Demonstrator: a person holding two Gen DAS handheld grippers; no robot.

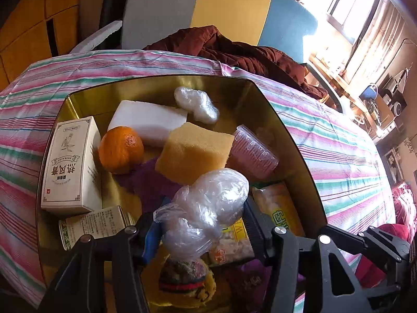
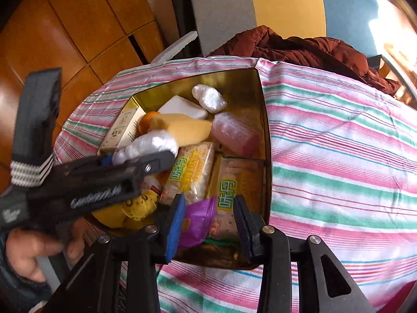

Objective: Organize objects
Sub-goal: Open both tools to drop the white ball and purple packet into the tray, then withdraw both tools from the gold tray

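Left tool (image 1: 206, 224) around plastic bag (image 1: 208, 203) above tin (image 1: 299, 140)

Striped cloth (image 1: 338, 140) on table, tricolor chair (image 2: 260, 7) behind, wood floor (image 2: 65, 26), sunlit window (image 1: 349, 7).

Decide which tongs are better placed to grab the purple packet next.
Right, probably: the purple packet sits between the open fingers of the right tongs, while the left tongs are shut on a crumpled plastic bag above the tin.
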